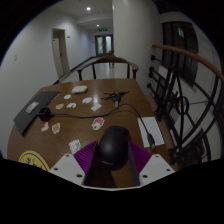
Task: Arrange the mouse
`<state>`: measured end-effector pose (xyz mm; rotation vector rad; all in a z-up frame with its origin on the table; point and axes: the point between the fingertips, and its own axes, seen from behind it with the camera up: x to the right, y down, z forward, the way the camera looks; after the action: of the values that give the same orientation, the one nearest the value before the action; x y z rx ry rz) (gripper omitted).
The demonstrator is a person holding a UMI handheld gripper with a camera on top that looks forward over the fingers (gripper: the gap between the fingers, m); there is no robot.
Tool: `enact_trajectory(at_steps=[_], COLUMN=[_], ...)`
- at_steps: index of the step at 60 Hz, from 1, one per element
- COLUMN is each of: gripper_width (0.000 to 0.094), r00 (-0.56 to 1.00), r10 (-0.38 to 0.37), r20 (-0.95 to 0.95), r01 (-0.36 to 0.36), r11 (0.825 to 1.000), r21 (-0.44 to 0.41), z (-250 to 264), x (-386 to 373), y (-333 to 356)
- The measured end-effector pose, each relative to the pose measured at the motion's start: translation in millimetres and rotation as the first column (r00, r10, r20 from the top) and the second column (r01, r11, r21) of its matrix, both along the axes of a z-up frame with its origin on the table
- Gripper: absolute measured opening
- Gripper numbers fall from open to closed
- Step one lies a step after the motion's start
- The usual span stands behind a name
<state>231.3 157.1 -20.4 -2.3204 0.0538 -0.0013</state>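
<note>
A black computer mouse (113, 146) sits between my gripper's (112, 160) two fingers, close to the camera. The purple pads (89, 158) press against its left and right sides, so the gripper is shut on it. The mouse hides the part of the wooden table (120, 115) just ahead of the fingers. I cannot tell whether the mouse rests on the table or is held above it.
On the table beyond lie a grey laptop (35, 106) at the left, white papers (76, 91), a black cable (115, 97) in the middle, a small red-and-white item (97, 122), a white notebook (152, 130) at the right and a yellow object (32, 160) near the left finger. Chairs stand at the far side.
</note>
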Motion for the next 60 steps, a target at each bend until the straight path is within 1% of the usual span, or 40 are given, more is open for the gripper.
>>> enact_trajectory(at_steps=[4,8,9,12,17,20,23,27,30,32,35,38,42,45,47,51,55,56,57,60], gripper_width=[0.0479,0.0374,0.0361,0.0352,0.0352,0.0349,0.0352,0.0352,0.0351,0.0351,0.0353,0.036,0.0361,0.0359,0.0362,0.0361,0.038,0.041,0.0416,0.0501], r00=[1.0,0.999,0.998,0.997,0.998,0.998,0.999,0.997,0.995,0.995,0.994,0.993,0.991,0.991,0.991,0.992,0.992,0.992,0.991,0.987], r10=[-0.008,-0.02,-0.025,-0.034,-0.036,-0.036,-0.003,0.051,0.079,0.086,0.096,0.099,0.118,0.124,0.126,0.126,0.127,0.13,0.136,0.16], r20=[-0.011,-0.051,-0.056,-0.064,-0.051,-0.054,-0.055,-0.057,-0.055,-0.058,-0.054,-0.056,-0.058,-0.048,-0.035,-0.013,-0.001,0.0,0.006,0.014], r01=[0.008,0.021,0.026,0.036,0.042,0.046,0.017,-0.029,-0.052,-0.056,-0.068,-0.073,-0.097,-0.113,-0.119,-0.124,-0.126,-0.129,-0.136,-0.161], r11=[1.0,1.0,1.0,0.999,0.991,0.98,0.966,0.94,0.923,0.918,0.92,0.933,0.956,0.975,0.982,0.989,0.991,0.989,0.989,0.986], r21=[0.015,0.019,0.017,0.032,0.128,0.193,0.257,0.341,0.382,0.392,0.385,0.353,0.275,0.193,0.145,0.085,0.052,0.071,0.065,0.054], z=[0,1,1,10,50,85,124,168,190,196,190,162,119,76,55,26,7,10,9,7], x=[-1,0,1,3,-2,-16,-43,-86,-118,-136,-162,-187,-215,-231,-237,-242,-244,-245,-245,-245], y=[0,-3,-5,-14,-38,-59,-81,-111,-128,-133,-142,-154,-152,-159,-159,-159,-167,-163,-164,-163])
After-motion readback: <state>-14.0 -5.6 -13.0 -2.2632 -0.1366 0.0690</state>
